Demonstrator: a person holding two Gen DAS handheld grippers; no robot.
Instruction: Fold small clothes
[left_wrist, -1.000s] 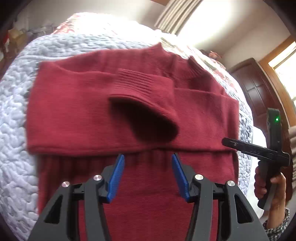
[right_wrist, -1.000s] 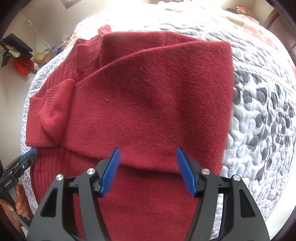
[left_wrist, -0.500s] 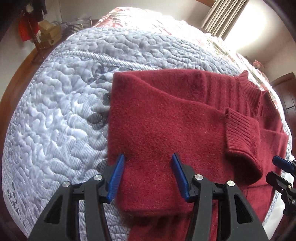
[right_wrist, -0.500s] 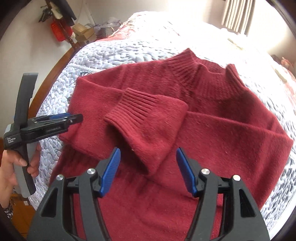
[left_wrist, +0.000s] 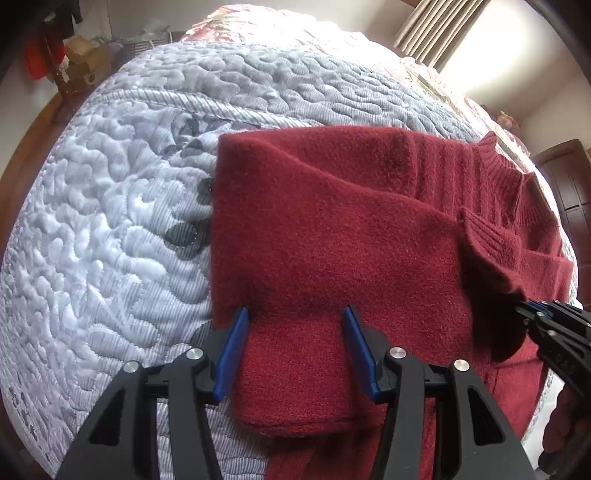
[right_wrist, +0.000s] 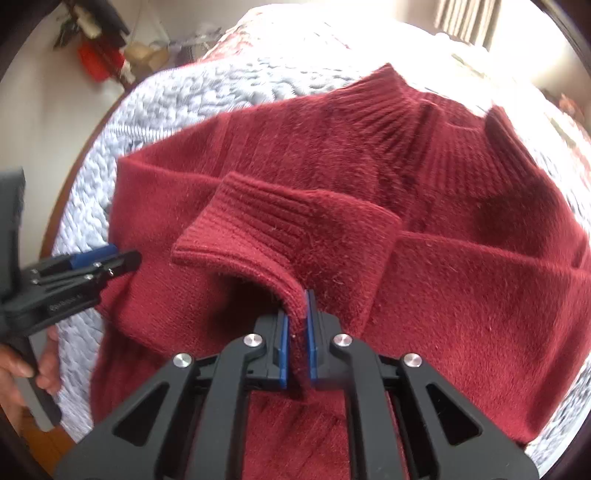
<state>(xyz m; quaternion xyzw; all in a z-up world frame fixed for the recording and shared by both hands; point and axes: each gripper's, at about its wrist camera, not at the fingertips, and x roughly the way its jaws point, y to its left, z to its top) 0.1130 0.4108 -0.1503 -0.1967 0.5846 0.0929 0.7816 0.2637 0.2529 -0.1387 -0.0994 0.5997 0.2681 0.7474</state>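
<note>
A dark red knit sweater (left_wrist: 332, 240) (right_wrist: 461, 295) lies on a grey-white quilted bedspread (left_wrist: 110, 221), its sleeves folded across the chest. My left gripper (left_wrist: 294, 310) is open, and its blue fingers straddle the near edge of the folded sleeve at the sweater's left side. My right gripper (right_wrist: 298, 306) is shut on the ribbed cuff (right_wrist: 266, 229), which it lifts slightly off the body. In the left wrist view the right gripper (left_wrist: 546, 321) shows at the far right beside the cuff (left_wrist: 491, 243). The left gripper (right_wrist: 107, 262) appears at the left of the right wrist view.
The bedspread (right_wrist: 184, 96) reaches the bed's rounded near-left edge. Boxes and a red item (left_wrist: 77, 55) stand by the far left wall. Curtains (left_wrist: 424, 33) hang at a bright window; a dark wooden cabinet (left_wrist: 569, 184) is far right. A hand (right_wrist: 22, 365) holds the left tool.
My right gripper went from open above the sleeve to shut on its ribbed cuff. My left gripper swung to the sweater's left side and moved closer to the folded sleeve edge.
</note>
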